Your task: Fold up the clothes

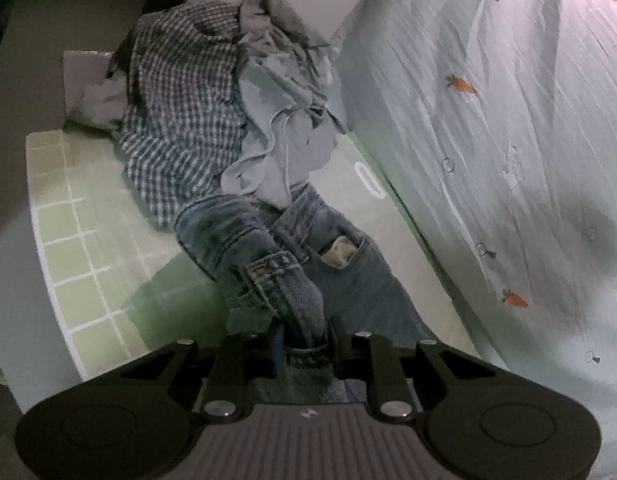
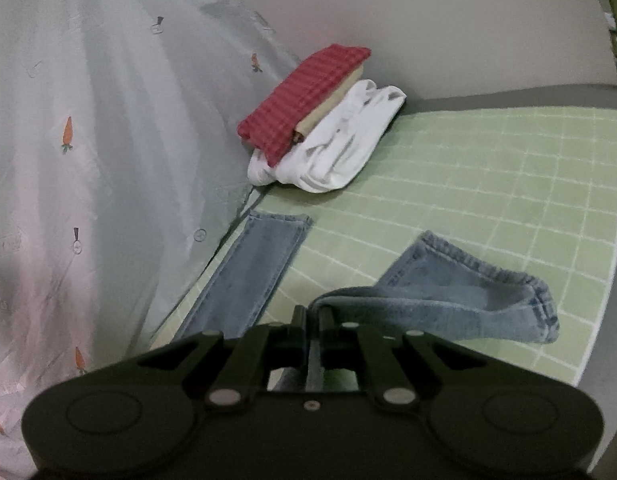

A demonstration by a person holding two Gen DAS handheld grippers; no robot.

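Your left gripper [image 1: 304, 344] pinches jeans [image 1: 348, 280] waistband, right gripper [image 2: 314, 320] pinches leg hem. Folded stack [image 2: 316, 128] at mat [image 2: 488, 168] far edge; unfolded pile [image 1: 212, 112] remains.

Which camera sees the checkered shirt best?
The left wrist view. The checkered shirt lies crumpled there in the pile of unfolded clothes, behind the jeans, with its blue-and-white pattern plain to see. The right wrist view shows none of it, only the jeans' legs and some folded clothes.
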